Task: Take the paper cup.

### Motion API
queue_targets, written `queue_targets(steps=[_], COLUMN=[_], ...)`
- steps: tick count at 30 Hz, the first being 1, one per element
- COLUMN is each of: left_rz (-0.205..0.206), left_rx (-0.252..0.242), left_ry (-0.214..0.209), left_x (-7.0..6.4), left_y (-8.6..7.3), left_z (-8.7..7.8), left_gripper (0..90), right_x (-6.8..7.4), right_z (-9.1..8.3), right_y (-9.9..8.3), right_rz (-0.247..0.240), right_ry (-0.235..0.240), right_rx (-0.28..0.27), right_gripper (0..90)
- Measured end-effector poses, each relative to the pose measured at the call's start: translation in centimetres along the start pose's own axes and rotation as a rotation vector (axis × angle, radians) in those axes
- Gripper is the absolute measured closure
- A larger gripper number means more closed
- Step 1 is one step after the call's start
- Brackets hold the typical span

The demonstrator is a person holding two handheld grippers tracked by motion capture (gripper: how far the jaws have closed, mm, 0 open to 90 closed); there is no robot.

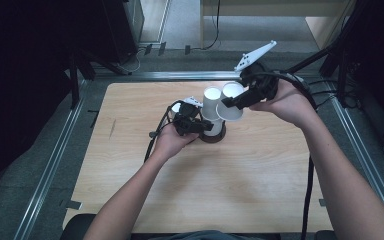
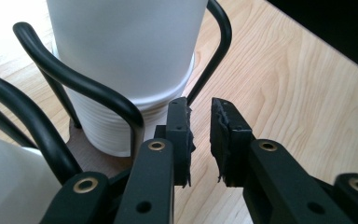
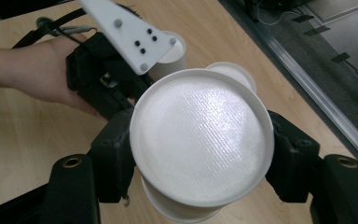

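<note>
Clamped between the right gripper's [image 3: 200, 154] jaws, 1 white paper cup [image 3: 200, 140] is held tilted above the round black wire cup holder [image 1: 214, 134]; the left gripper [image 2: 200, 135], slightly parted, grips nothing beside the holder's white cup stack [image 2: 126, 70].

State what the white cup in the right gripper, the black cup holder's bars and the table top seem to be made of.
White cup: probably paper, matte, faintly woven texture on its base.
Holder bars: likely coated metal, smooth black, semi-gloss.
Table top: light wood or wood-look laminate, with grain lines.

Cup stack [image 1: 211, 107] in wire holder [image 2: 81, 88]; second cup [image 1: 231, 102] just right, table [image 1: 250, 175] centre.
</note>
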State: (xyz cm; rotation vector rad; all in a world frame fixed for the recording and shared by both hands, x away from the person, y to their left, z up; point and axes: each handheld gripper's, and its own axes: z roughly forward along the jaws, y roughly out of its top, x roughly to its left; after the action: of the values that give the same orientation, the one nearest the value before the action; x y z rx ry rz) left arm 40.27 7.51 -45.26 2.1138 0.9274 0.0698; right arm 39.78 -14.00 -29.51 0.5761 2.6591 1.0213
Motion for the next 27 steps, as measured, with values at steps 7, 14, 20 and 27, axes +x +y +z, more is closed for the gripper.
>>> queue_targets(steps=[7, 14, 20, 27], left_rz=[0.019, 0.024, 0.039, 0.073], left_rx=[0.006, 0.014, 0.017, 0.027], left_ry=[-0.038, -0.057, -0.056, -0.066], left_x=[-0.4, -0.4, -0.3, 0.2], left_y=[-0.5, -1.6, -2.6, -4.2], left_z=[-0.4, -0.9, -1.9, -2.8], left_gripper=[73.6, 67.7, 61.9, 56.0], right_x=[0.4, 1.4, 2.5, 3.7], right_z=[0.2, 0.8, 1.8, 3.4], right_y=[-2.3, -4.4, -5.8, -7.1], right_rz=[0.017, 0.021, 0.018, -0.016], right_ry=[0.039, 0.069, 0.1, 0.133], right_rx=[-0.018, -0.02, -0.013, -0.002], right_gripper=[34.5, 34.4, 34.4, 34.4])
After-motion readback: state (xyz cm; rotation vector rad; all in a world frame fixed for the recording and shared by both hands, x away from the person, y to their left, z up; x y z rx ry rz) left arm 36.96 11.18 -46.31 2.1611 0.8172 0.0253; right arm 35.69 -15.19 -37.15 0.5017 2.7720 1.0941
